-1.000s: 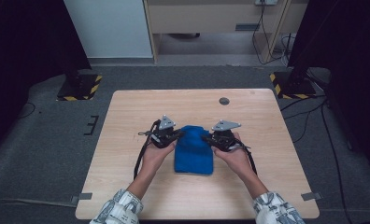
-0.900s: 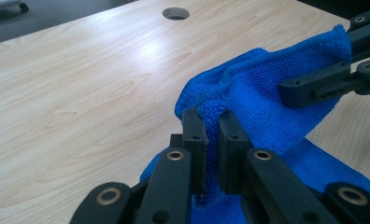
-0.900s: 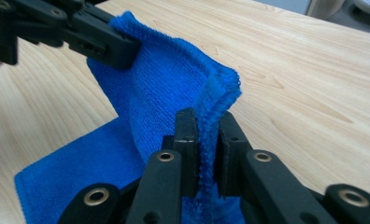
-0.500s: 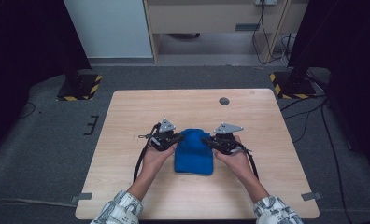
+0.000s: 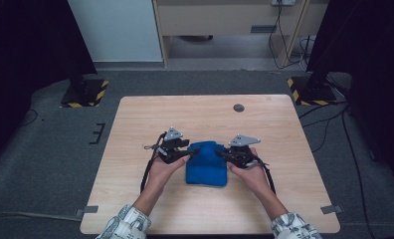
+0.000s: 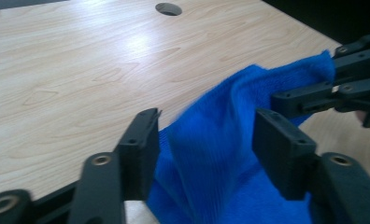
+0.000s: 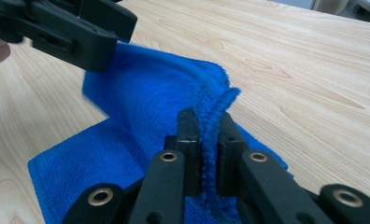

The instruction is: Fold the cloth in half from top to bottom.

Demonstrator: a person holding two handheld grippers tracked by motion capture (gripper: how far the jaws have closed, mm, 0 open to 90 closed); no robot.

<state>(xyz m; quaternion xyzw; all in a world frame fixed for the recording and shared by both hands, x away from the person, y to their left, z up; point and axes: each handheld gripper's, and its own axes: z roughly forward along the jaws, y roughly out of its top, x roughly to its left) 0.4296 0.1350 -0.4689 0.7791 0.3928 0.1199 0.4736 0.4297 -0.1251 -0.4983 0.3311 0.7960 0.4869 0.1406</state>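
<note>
So there's a blue cloth sitting near the middle of the wooden table, a bit toward the near edge; its far edge is lifted up off the wood. The right gripper is clamped tight on the cloth's far right corner, fabric squished between the jaws; the left gripper has its jaws spread apart around a raised fold on the left side, not pinching it. Small round hole in the table at far right.

No readable text, label or number appears anywhere.
</note>
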